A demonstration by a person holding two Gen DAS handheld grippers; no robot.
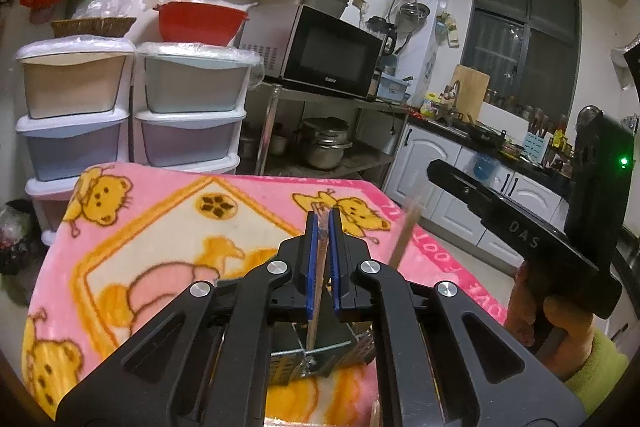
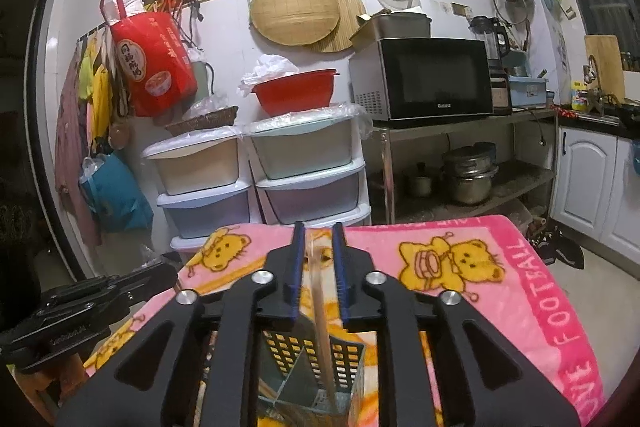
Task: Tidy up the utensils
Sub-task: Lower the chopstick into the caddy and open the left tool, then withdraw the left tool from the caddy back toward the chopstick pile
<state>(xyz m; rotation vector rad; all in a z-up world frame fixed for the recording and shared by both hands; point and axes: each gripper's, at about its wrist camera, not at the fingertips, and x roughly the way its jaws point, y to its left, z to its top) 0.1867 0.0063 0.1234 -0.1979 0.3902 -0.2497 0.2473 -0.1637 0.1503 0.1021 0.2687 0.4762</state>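
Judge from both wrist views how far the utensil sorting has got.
Done: at least one stick lies in the holder. In hand: the left gripper is shut on a chopstick above it; the right gripper stands open around another chopstick reaching into it. Left: release both.

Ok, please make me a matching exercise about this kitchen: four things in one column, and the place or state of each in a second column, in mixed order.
Things:
1. left claw
2. red basin
3. microwave
4. utensil holder

Place or state:
a. on the metal rack
b. on the pink blanket
c. shut on a chopstick
d. on top of the plastic drawers

Pairs: 1-c, 2-d, 3-a, 4-b.
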